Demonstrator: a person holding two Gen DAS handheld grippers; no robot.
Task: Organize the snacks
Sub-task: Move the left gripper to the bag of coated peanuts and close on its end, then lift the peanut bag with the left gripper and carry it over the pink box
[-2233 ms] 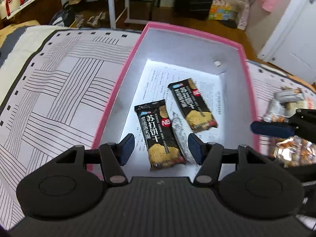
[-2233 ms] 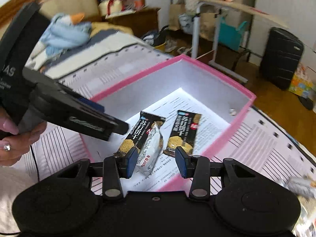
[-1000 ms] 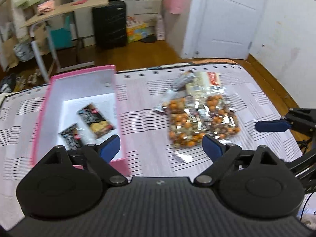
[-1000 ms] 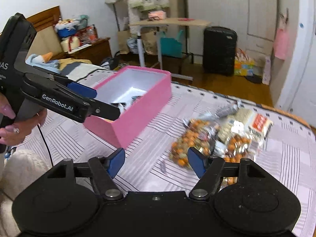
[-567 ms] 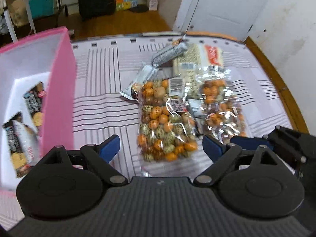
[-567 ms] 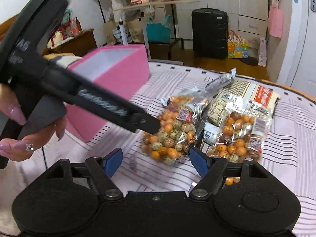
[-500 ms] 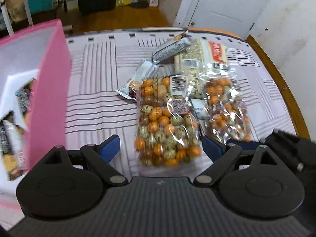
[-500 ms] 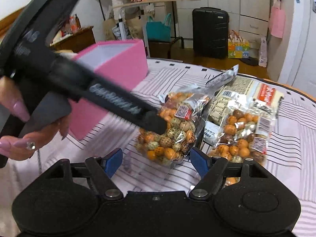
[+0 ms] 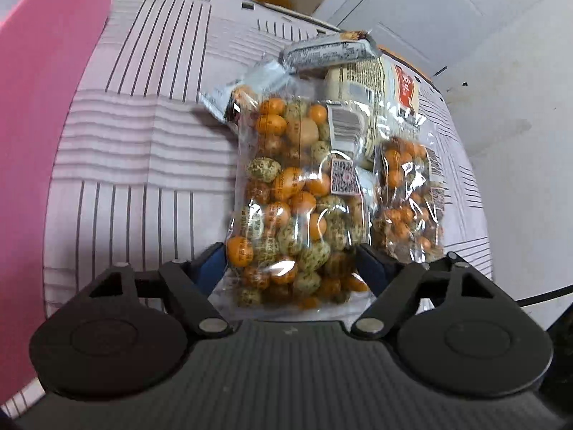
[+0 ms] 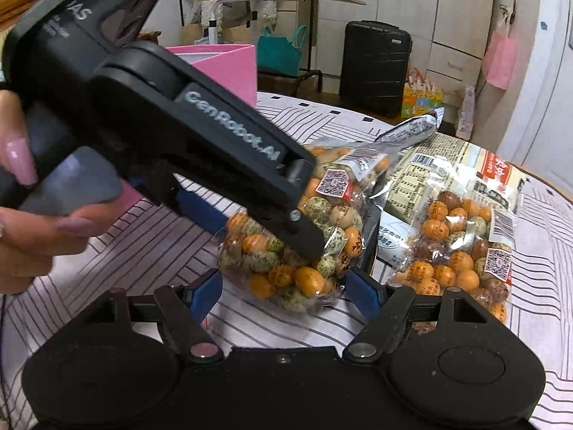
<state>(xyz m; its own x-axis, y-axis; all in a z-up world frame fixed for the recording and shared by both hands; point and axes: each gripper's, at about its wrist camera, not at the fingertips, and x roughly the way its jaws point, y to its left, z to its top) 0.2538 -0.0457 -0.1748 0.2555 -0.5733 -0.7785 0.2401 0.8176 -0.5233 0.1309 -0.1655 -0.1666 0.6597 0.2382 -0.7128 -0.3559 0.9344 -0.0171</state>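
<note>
- Near the bed's far corner, the nearer nut bag (image 9: pixel 293 208) lies flat beside the pink box (image 9: pixel 32 114).
- Left gripper (image 9: pixel 292 261) is closing with that bag between its jaws; let them pinch the loose film, not crush the nuts.
- Right gripper (image 10: pixel 283 288), jaws opening and empty, straddles the bag's end; better keep clear.

Dim indoor light, glare on the clear bags (image 9: pixel 297 200), fisheye-bent edges, corners dark.

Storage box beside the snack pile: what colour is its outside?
Pink. The storage box shows best in the right wrist view, behind the left gripper.
</note>
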